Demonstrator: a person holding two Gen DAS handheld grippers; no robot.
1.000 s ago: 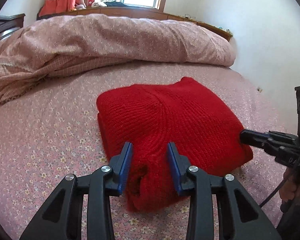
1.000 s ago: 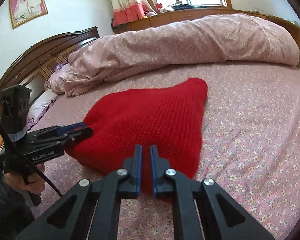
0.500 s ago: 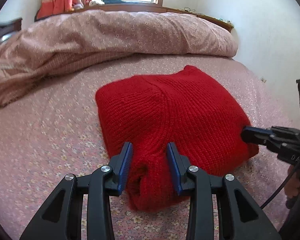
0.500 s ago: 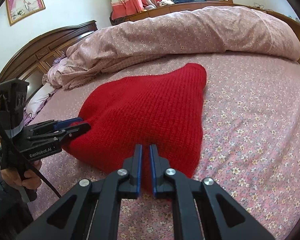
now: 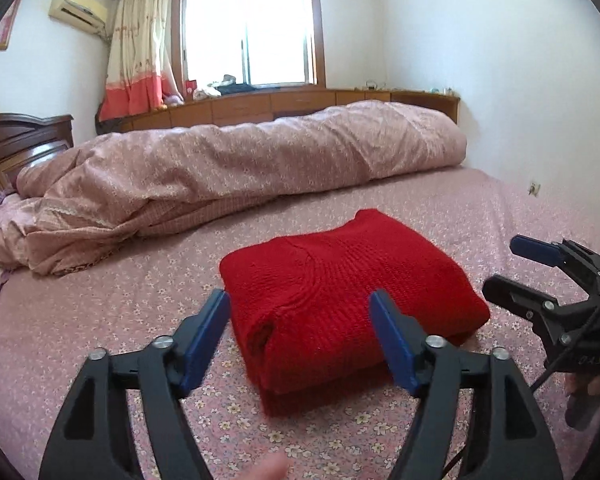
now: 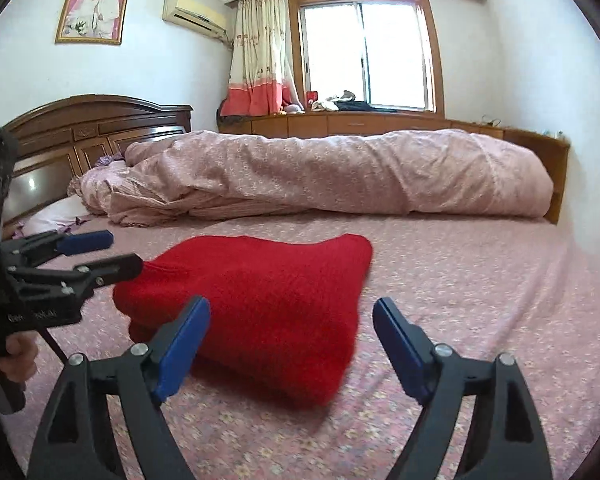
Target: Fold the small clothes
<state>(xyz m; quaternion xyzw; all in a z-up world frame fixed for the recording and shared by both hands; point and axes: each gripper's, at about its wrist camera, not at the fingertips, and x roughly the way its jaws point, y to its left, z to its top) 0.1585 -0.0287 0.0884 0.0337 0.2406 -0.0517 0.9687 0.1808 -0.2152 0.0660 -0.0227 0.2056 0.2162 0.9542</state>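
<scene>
A red knitted sweater [image 5: 348, 296] lies folded into a thick block on the pink flowered bed sheet [image 5: 100, 320]; the right wrist view shows the sweater [image 6: 256, 292] too. My left gripper [image 5: 300, 300] hovers just short of its near corner, jaws opening, blue pads clear of the knit. My right gripper [image 6: 290, 308] sits off the other side with its jaws opening wide, nothing gripped. Each gripper shows in the other's view: the right one [image 5: 512, 268] at the right edge, the left one [image 6: 120, 252] at the left edge, both held by a hand.
A rolled pink duvet [image 5: 240, 168] lies across the far half of the bed. A dark wooden headboard [image 6: 96, 128] stands at the left, a low wooden cabinet [image 6: 360, 122] under the window behind. The bed's right edge meets a white wall.
Both grippers let go of the sweater, spread their jaws and drew back from it. The views tilted upward, so more of the room shows. The sweater stays folded on the bed.
</scene>
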